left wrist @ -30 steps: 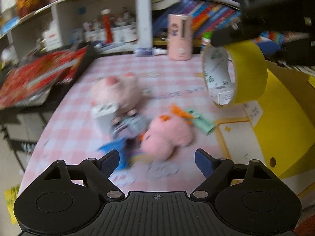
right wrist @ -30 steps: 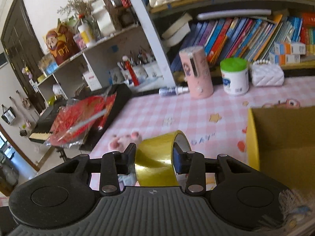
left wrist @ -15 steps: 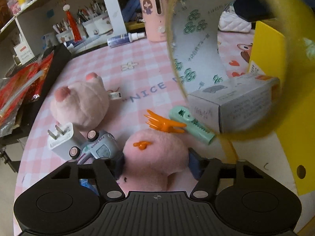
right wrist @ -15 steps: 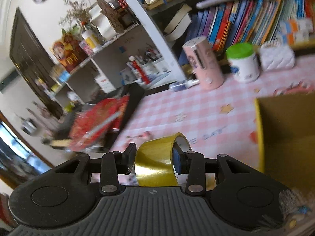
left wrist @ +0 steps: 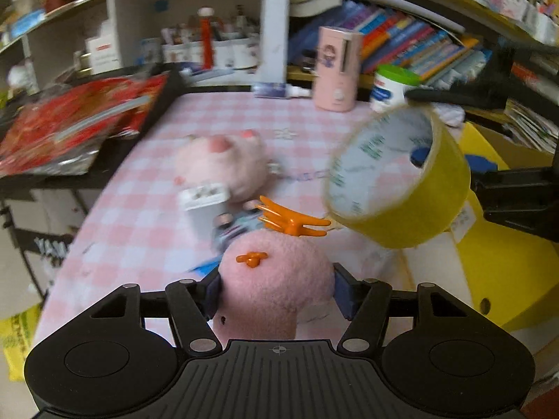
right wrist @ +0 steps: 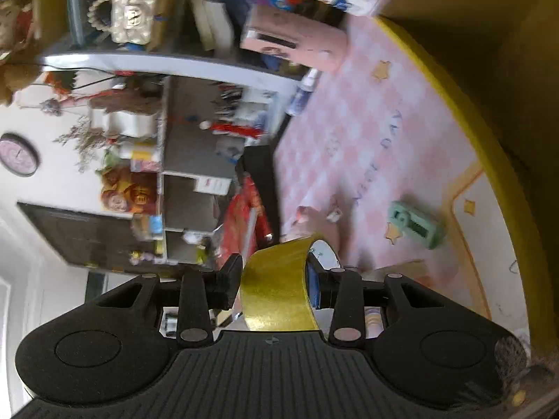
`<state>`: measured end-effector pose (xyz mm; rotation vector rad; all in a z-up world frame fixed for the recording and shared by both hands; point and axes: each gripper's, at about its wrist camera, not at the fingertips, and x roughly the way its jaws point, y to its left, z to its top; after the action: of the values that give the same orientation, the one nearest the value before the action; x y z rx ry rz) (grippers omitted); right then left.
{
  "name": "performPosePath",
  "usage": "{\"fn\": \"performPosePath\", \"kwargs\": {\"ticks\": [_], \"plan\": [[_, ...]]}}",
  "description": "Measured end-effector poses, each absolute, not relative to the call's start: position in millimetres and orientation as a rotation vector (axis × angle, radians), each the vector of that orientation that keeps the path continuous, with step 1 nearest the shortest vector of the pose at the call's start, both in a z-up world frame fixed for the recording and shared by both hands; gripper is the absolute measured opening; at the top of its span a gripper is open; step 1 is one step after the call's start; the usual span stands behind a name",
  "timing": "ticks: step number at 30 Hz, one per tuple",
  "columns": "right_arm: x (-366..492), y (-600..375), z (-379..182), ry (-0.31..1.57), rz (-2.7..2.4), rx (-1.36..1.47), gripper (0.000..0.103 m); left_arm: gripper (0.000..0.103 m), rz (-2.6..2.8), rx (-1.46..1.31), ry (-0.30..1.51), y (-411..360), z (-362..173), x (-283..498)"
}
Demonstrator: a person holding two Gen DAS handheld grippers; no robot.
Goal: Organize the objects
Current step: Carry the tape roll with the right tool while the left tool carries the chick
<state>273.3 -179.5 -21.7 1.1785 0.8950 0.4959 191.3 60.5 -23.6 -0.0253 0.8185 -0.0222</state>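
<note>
Left claw [left wrist: 276,291] clamped on pink plush toy [left wrist: 276,279] with orange feet, above pink checkered tabletop [left wrist: 146,216]. Yellow tape roll [left wrist: 401,181] held up at right, beside yellow box [left wrist: 506,272].

- The pink checked tablecloth [right wrist: 349,146] carries pale printed lettering, too blurred and tilted to make out.
- The inner core of the yellow tape roll [left wrist: 398,174] bears green print, unreadable.
- Book spines [left wrist: 412,45] on the shelf stay illegible.
</note>
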Motion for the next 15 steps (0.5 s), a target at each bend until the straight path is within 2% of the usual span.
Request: {"fn": "performPosePath", "kwargs": {"ticks": [10,15], "plan": [[254.5,-150.3,-0.5,0.859,0.562,1.001,0.035,0.062,0.028,-0.057,0.777,86.3,-6.5,159.0],[228.0,-142.5,33.8,0.729,0.6,0.768,0.035,0.062,0.024,-0.067,0.753,92.7,0.1,143.9]]}}
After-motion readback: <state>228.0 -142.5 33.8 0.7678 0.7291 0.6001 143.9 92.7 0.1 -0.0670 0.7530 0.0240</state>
